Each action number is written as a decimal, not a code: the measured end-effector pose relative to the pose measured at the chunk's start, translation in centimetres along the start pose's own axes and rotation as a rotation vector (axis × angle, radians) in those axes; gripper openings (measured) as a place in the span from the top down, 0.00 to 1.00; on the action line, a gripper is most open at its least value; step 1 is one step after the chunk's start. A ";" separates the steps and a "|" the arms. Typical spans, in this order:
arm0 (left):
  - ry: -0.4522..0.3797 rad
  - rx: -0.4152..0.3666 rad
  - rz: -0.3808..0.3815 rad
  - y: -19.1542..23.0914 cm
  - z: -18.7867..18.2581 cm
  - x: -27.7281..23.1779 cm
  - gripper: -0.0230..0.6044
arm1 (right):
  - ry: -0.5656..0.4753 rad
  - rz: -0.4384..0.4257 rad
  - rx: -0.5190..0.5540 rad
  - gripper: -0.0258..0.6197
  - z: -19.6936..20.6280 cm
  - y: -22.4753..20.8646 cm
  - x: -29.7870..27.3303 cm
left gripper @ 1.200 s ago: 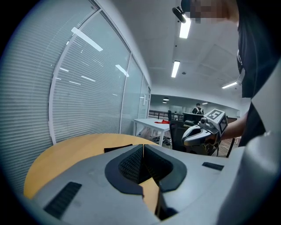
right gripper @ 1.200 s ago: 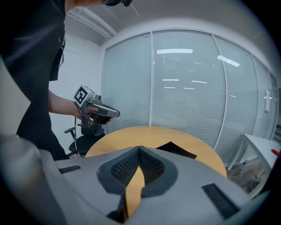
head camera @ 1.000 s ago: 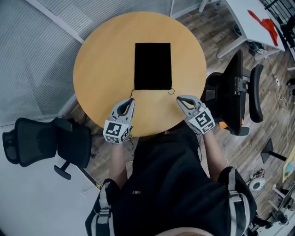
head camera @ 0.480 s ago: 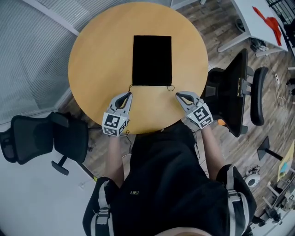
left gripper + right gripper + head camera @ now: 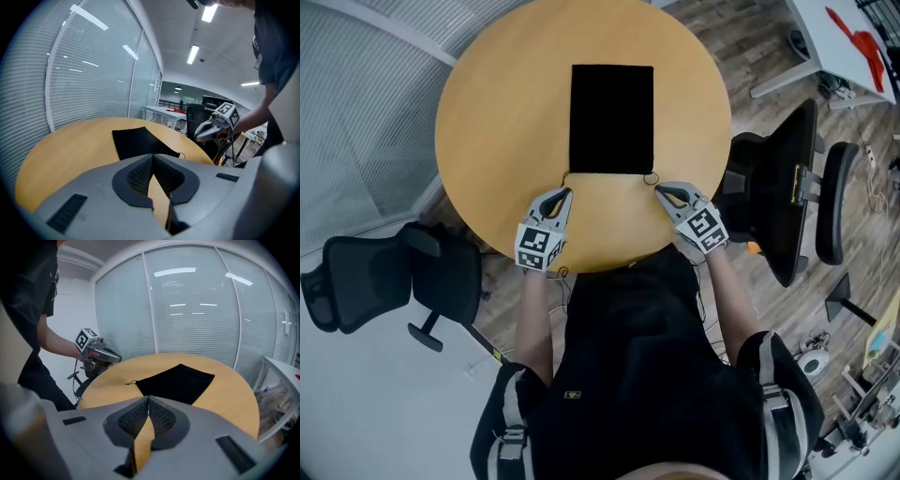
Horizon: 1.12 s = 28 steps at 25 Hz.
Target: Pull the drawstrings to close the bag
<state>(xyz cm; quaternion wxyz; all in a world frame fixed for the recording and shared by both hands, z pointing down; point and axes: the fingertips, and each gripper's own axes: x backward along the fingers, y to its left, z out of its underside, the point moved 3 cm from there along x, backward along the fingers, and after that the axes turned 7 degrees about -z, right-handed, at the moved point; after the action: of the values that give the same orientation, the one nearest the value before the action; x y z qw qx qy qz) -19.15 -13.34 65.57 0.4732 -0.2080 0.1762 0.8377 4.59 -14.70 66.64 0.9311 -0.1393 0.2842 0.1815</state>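
Observation:
A flat black drawstring bag (image 5: 611,118) lies in the middle of the round wooden table (image 5: 497,103). Thin cords stick out at its near corners: a short end on the left (image 5: 565,175) and a small loop on the right (image 5: 650,178). My left gripper (image 5: 565,193) is shut and empty, its tip just short of the left cord. My right gripper (image 5: 659,188) is shut and empty too, close beside the loop. The left gripper view shows the bag (image 5: 140,142) beyond the shut jaws and the right gripper (image 5: 198,137). The right gripper view shows the bag (image 5: 176,380), the left cord (image 5: 130,382) and the left gripper (image 5: 118,357).
A black office chair (image 5: 384,281) stands at the table's near left and another (image 5: 787,187) at its right. A white desk (image 5: 853,37) is at the far right. A glass wall with blinds (image 5: 197,310) runs behind the table.
Both grippers have crept a little forward toward the bag's near corners, the right one nearer the loop. Both stay shut. The bag has not moved on the table.

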 end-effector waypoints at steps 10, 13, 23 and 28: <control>0.099 0.028 -0.009 1.3 3.3 -3.0 0.94 | 0.068 -0.011 -0.061 0.86 3.3 -2.1 -2.2; 0.121 0.052 0.011 1.1 4.0 -3.9 0.94 | 0.086 -0.023 -0.073 0.83 4.1 -2.2 -2.7; 0.180 0.063 -0.028 2.2 6.0 -5.5 0.94 | 0.136 -0.020 -0.101 0.80 5.5 -3.1 -3.9; 0.195 0.072 -0.104 4.3 6.3 -6.0 0.94 | 0.160 -0.003 -0.113 0.79 6.3 -3.8 -4.4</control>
<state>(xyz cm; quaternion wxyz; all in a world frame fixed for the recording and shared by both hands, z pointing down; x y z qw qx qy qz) -21.21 -16.59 74.46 0.5038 -0.2802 0.2402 0.7810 5.77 -16.96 74.83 0.8963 -0.2060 0.3470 0.1842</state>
